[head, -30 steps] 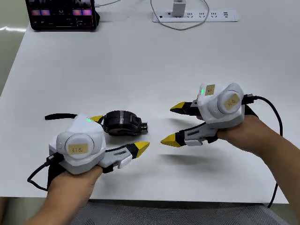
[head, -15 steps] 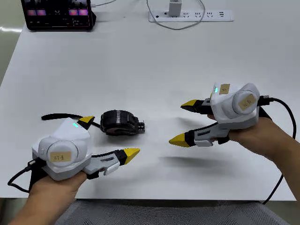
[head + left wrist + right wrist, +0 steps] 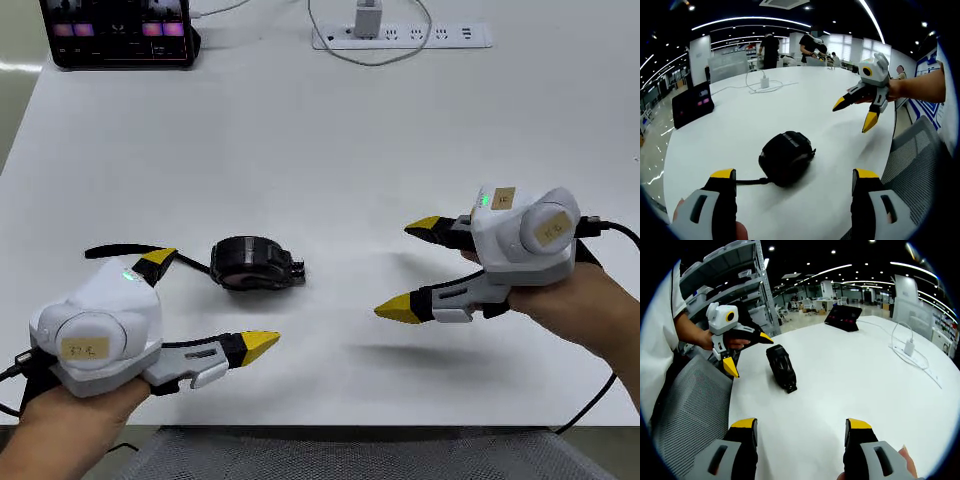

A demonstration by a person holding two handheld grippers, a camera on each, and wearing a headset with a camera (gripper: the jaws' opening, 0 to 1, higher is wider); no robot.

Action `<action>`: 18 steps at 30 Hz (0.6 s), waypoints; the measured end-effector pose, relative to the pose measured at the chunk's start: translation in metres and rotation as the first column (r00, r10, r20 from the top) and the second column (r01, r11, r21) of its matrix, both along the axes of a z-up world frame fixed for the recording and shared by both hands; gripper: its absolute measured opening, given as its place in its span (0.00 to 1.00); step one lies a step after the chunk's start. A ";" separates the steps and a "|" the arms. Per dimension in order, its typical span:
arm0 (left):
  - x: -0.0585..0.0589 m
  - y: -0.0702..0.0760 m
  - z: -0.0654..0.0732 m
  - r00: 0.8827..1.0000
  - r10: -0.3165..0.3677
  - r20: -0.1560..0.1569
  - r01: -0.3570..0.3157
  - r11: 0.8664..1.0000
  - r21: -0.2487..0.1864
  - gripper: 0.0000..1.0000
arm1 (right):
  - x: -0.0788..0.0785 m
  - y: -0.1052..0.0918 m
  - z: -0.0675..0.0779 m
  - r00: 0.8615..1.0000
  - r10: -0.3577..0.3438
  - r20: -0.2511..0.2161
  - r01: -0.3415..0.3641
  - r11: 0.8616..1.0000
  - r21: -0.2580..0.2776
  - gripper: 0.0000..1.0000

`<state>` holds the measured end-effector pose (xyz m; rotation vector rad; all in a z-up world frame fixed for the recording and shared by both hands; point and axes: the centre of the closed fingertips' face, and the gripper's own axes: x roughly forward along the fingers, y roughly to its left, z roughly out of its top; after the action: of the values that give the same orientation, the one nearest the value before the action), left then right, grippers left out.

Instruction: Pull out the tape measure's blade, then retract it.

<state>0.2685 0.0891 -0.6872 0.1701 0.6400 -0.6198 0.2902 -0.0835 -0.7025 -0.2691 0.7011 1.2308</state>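
A black round tape measure [image 3: 250, 264] lies on the white table [image 3: 300, 140], its blade end toward the right and a black strap trailing left. In the left gripper view the tape measure [image 3: 786, 156] rests ahead of the open jaws, untouched. My left gripper [image 3: 205, 302] hovers open near the table's front left, just short of the tape measure. My right gripper [image 3: 418, 266] is open at the right, its yellow tips pointing left with a wide gap to the tape measure [image 3: 782, 366]. The left gripper [image 3: 747, 352] appears beyond it in the right gripper view.
A white power strip [image 3: 400, 36] with a plugged charger and looped cable lies at the table's far edge. A dark device with a lit screen [image 3: 115, 30] stands at the far left. A mesh chair seat [image 3: 330, 455] sits below the front edge.
Both grippers have drawn apart: the left one moved left and toward the front edge, the right one moved right. The tape measure stays where it lay.
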 end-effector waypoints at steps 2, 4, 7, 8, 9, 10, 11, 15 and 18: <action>-0.001 0.001 0.000 1.000 0.002 -0.003 -0.002 1.000 -0.004 0.95 | -0.002 -0.002 -0.001 1.000 -0.008 -0.012 0.008 1.000 0.003 0.71; -0.002 0.002 0.001 1.000 0.004 0.000 -0.004 1.000 0.006 0.95 | -0.002 -0.005 -0.002 1.000 -0.012 -0.012 0.012 1.000 0.000 0.71; -0.003 0.004 0.001 1.000 0.001 0.000 -0.001 1.000 0.015 0.96 | -0.005 -0.008 -0.002 1.000 -0.014 -0.009 0.014 1.000 -0.009 0.73; -0.004 0.005 0.002 1.000 -0.002 -0.001 0.002 1.000 0.014 0.97 | -0.005 -0.009 -0.001 1.000 -0.015 -0.010 0.015 1.000 -0.008 0.73; -0.005 0.005 0.003 1.000 -0.003 -0.001 0.003 1.000 0.010 0.97 | -0.006 -0.010 0.000 1.000 -0.019 -0.008 0.019 1.000 -0.008 0.73; -0.005 0.006 0.003 1.000 -0.001 -0.004 0.001 1.000 0.010 0.97 | -0.006 -0.011 0.000 1.000 -0.021 -0.004 0.021 1.000 -0.007 0.74; -0.006 0.008 0.003 1.000 0.001 -0.010 -0.001 1.000 0.008 0.98 | -0.006 -0.013 0.000 1.000 -0.026 -0.003 0.026 1.000 -0.009 0.76; -0.008 0.012 0.005 1.000 -0.004 -0.009 0.004 1.000 0.006 0.99 | -0.006 -0.017 0.001 0.999 -0.040 0.003 0.040 0.999 -0.011 0.78; -0.010 0.013 0.006 1.000 -0.014 -0.013 0.014 1.000 -0.002 0.99 | -0.008 -0.019 0.002 0.999 -0.043 -0.001 0.042 0.999 -0.009 0.79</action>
<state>0.2584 0.1016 -0.6816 0.1685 0.6513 -0.6356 0.2818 -0.1025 -0.7008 -0.2594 0.7100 1.1878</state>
